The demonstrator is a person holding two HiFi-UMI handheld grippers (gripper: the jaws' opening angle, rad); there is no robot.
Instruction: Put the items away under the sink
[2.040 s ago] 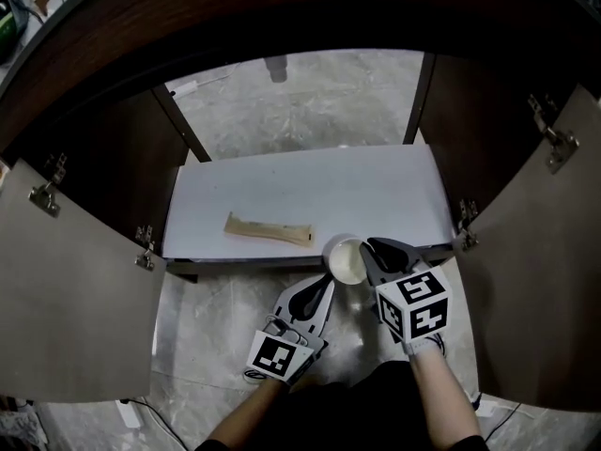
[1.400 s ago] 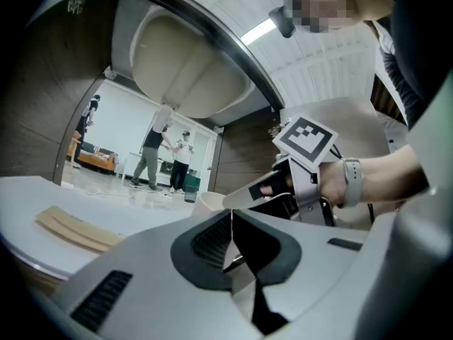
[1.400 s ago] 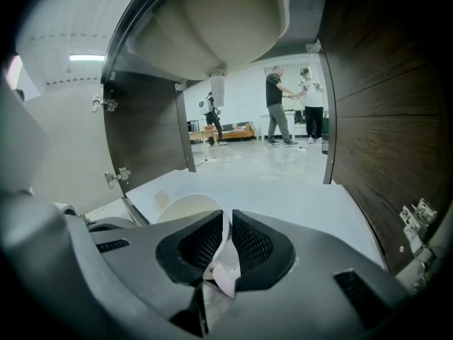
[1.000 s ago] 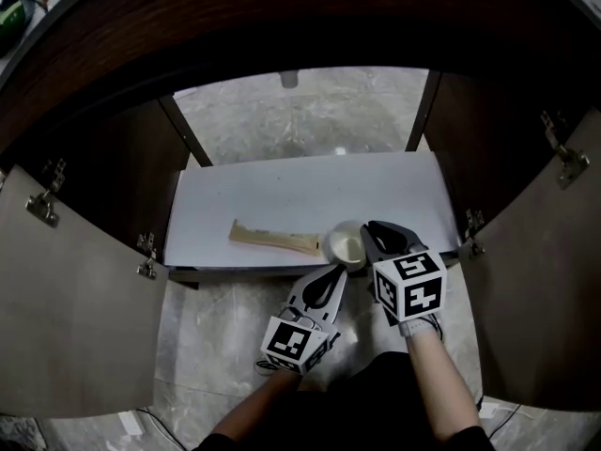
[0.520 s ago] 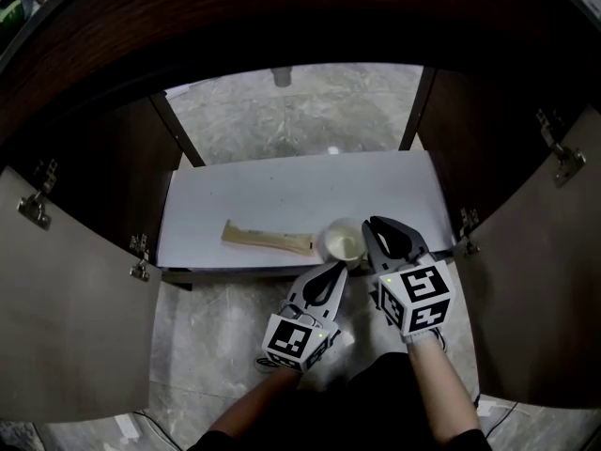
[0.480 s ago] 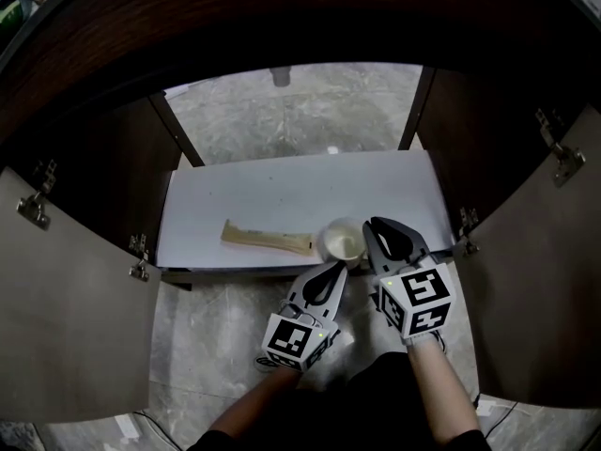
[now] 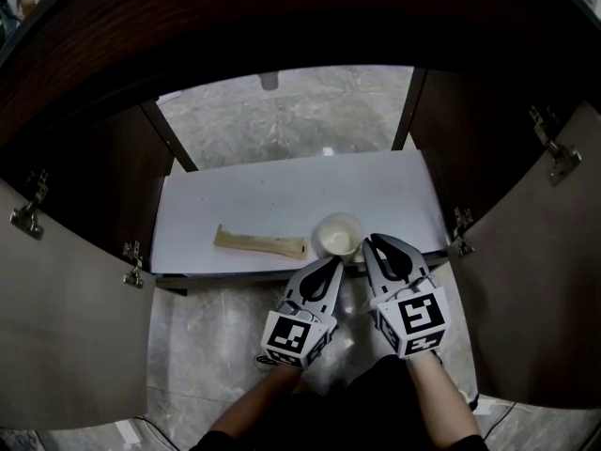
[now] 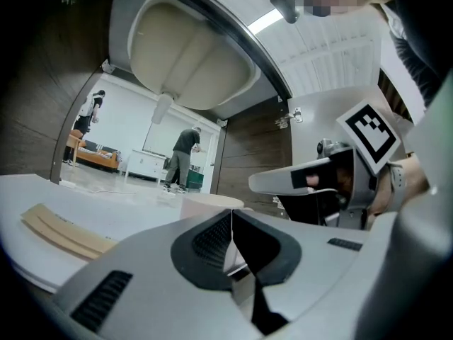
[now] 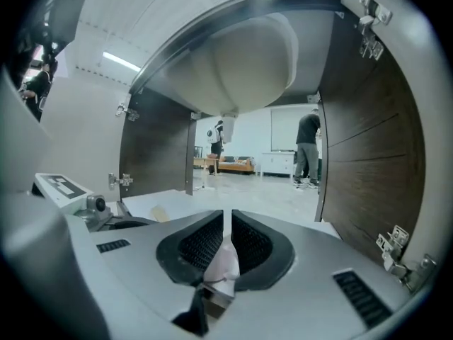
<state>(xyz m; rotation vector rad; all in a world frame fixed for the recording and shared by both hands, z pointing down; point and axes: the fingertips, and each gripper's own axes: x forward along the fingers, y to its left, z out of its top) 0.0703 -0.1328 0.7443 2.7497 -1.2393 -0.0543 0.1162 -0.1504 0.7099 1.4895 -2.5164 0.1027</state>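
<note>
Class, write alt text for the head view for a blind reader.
Looking down into an open sink cabinet, the right tongs pinch the rim of a white cup at the front edge of the shelf. The left tongs sit shut beside it; a beige strip lies to the left.

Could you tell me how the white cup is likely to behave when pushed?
The cup looks thin-walled and empty, so probably light and easily slid. Pushed near its rim, it may tip; its round body would then likely roll.
</note>
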